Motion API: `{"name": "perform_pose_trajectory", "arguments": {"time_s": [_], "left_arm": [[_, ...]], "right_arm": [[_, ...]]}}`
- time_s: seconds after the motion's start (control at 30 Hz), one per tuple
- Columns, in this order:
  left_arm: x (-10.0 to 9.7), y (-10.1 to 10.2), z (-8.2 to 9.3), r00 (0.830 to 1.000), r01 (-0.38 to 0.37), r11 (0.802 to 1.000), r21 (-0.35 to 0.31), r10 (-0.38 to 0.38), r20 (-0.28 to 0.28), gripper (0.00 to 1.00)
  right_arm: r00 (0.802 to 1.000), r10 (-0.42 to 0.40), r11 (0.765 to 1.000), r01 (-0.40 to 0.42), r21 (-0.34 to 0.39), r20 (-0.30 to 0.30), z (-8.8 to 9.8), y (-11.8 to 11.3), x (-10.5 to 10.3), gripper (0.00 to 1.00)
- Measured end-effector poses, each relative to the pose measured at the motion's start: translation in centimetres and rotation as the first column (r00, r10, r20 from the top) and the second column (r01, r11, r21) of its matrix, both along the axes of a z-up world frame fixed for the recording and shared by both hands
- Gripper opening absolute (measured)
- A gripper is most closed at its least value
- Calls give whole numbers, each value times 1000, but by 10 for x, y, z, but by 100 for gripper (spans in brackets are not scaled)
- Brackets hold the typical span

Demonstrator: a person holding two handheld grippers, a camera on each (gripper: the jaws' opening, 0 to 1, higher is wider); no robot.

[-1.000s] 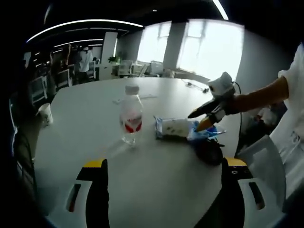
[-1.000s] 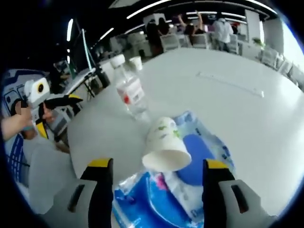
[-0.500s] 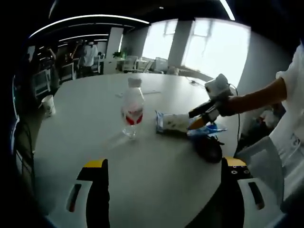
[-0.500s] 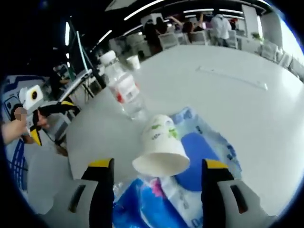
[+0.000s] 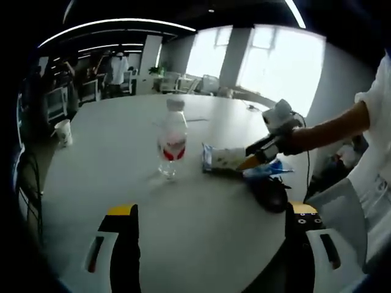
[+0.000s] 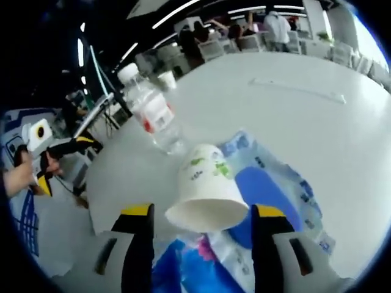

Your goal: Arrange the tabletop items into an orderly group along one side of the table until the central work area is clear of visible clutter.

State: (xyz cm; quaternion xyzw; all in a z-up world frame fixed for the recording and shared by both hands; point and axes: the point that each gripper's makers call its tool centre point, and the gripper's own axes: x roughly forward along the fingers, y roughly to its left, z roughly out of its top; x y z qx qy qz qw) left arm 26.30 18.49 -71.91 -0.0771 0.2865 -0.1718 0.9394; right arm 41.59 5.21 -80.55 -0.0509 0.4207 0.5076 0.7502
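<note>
The paper cup (image 6: 204, 189) lies on its side on the crinkled blue plastic packet (image 6: 269, 201), mouth toward the right gripper (image 6: 201, 229). Its rim sits between the wide-open jaws; whether they touch it I cannot tell. The clear bottle (image 5: 171, 144) stands upright just beside the packet. The left gripper (image 5: 211, 244) is open, holding nothing. A dark object (image 5: 269, 192) near the packet is hard to identify.
</note>
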Motion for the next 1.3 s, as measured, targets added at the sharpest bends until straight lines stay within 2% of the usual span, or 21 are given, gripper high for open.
{"name": "perform_pose_trajectory", "arguments": {"time_s": [0.1,0.37,0.6,0.73,0.83,1.0,1.17,1.3], "left_arm": [[0,1,-1,1000,-5,1000,-2,5,0,97],[-3,6,-5,1000,-24,1000,-20,24,-8,97],[-4,6,-8,999,-44,998,-45,44,-6,97],[-6,4,-9,999,-44,998,-55,44,-4,97],[-8,6,-10,999,-51,997,-61,51,-1,97],[-14,10,-10,998,-68,996,-65,68,2,97],[-21,16,-10,995,-98,992,-76,98,8,96],[-24,18,-11,993,-113,990,-85,114,10,96]], "right_arm": [[1000,-8,1000,8,3,-20,-1,0,2,51],[1000,-25,1000,25,19,4,6,3,8,48],[999,2,1000,-3,31,48,21,7,15,48],[994,35,999,-37,24,104,30,12,19,47],[986,64,997,-68,20,155,37,17,21,46],[960,142,989,-145,-5,242,47,29,20,44],[941,180,983,-183,-19,286,52,38,19,41],[912,247,968,-246,-45,328,57,48,18,40]]}}
